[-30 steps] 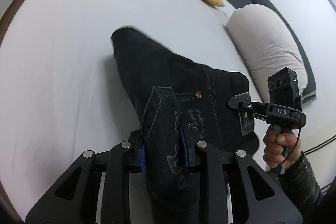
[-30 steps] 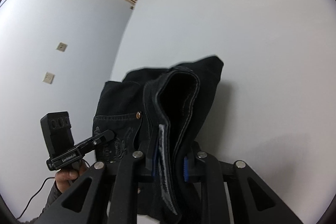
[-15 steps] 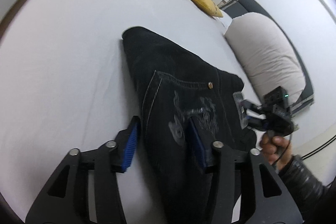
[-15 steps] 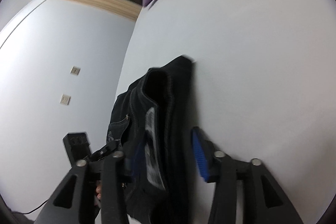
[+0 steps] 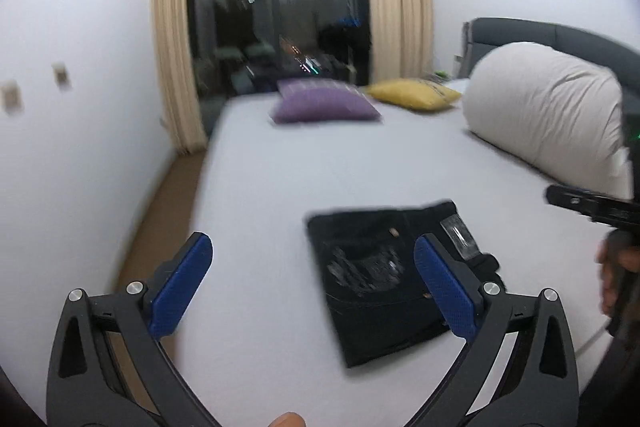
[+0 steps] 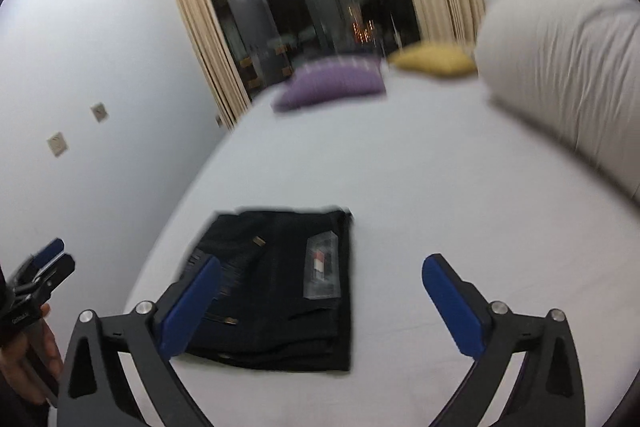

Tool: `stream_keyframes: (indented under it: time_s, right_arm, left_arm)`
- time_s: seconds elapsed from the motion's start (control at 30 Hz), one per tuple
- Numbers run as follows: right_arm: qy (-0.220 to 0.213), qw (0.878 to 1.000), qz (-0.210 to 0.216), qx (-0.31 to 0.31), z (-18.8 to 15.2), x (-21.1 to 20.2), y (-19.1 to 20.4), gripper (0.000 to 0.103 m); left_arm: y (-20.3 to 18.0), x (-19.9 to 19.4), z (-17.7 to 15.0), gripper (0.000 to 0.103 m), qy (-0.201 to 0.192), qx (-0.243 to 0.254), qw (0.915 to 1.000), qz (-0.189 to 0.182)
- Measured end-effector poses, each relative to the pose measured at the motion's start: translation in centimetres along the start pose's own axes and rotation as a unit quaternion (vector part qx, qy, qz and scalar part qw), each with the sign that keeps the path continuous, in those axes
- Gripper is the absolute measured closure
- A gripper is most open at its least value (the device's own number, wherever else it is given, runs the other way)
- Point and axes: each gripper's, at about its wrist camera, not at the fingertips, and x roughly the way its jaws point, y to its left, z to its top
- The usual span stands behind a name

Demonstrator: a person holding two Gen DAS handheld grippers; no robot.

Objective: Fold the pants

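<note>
The pants (image 6: 280, 287) lie folded into a compact dark block on the bed (image 6: 400, 167), near its left edge, flat and free of both tongs. The left gripper (image 5: 312, 287) hangs above and short of them; in its view the block sits low and to the right, past the right blue pad. The right gripper (image 6: 320, 303) looks down on the block with it low and left of centre, its left pad overlapping the near left corner in the picture without touching. Both sets of jaws are opening, spread wide with nothing between them. The block's long side seems to run away from the cameras, though blur makes this unsure. Neither hand is clearly nearer. Judged from this, the fold looks done. Open sheet lies to the right and beyond, up to the purple pillow (image 6: 332, 83) and white pillow (image 6: 560, 67); the left bed edge is close
</note>
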Motion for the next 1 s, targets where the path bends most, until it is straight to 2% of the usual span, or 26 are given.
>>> stream_keyframes:
  time_s: [0.1, 0.13, 0.2, 0.23, 0.3, 0.4, 0.5, 0.63, 0.77, 1.0]
  right_arm:
    - [-0.045, 0.999, -0.012, -0.019, 0.0, -4.1, 2.0, 0.000]
    - [-0.059, 0.998, -0.022, -0.024, 0.1, -5.4, 2.7, 0.000]
    - [-0.084, 0.995, -0.038, -0.029, 0.5, -7.6, 4.0, 0.000]
    - [-0.092, 0.994, -0.040, -0.030, 0.7, -8.8, 4.2, 0.000]
    - [-0.097, 0.994, -0.038, -0.030, 1.6, -10.8, 5.1, 0.000]
    - [-0.088, 0.994, -0.051, -0.038, 2.5, -12.7, 6.6, 0.000]
    - [-0.073, 0.993, -0.079, -0.042, 2.5, -14.4, 7.8, 0.000]
    - [-0.054, 0.995, -0.085, -0.023, 2.0, -15.4, 8.0, 0.000]
    - [-0.026, 0.995, -0.091, -0.020, 0.4, -14.9, 8.4, 0.000]
    - [0.024, 0.995, -0.094, -0.030, -1.8, -11.7, 8.5, 0.000]
  left_arm:
    - [-1.1, -5.0, 1.1, 0.000, -0.053, 0.021, 0.9974, 0.043]
    - [-1.0, -6.1, 1.2, 0.000, -0.057, 0.023, 0.9966, 0.055]
    - [-1.3, -7.4, 1.7, 0.000, -0.025, 0.017, 0.9968, 0.074]
    - [-1.3, -7.7, 2.0, 0.000, 0.001, 0.002, 0.9973, 0.073]
    - [-1.0, -8.4, 2.1, 0.000, 0.022, -0.021, 0.9972, 0.068]
    - [-1.0, -9.7, 2.0, 0.000, 0.037, -0.043, 0.9950, 0.082]
    - [-0.9, -10.7, 1.6, 0.000, 0.051, -0.065, 0.9941, 0.071]
    - [-1.2, -11.7, 0.8, 0.000, 0.073, -0.081, 0.9924, 0.057]
    - [-1.8, -11.3, -0.3, 0.000, 0.094, -0.080, 0.9905, 0.060]
    - [-2.5, -8.9, -1.9, 0.000, 0.132, -0.070, 0.9872, 0.056]
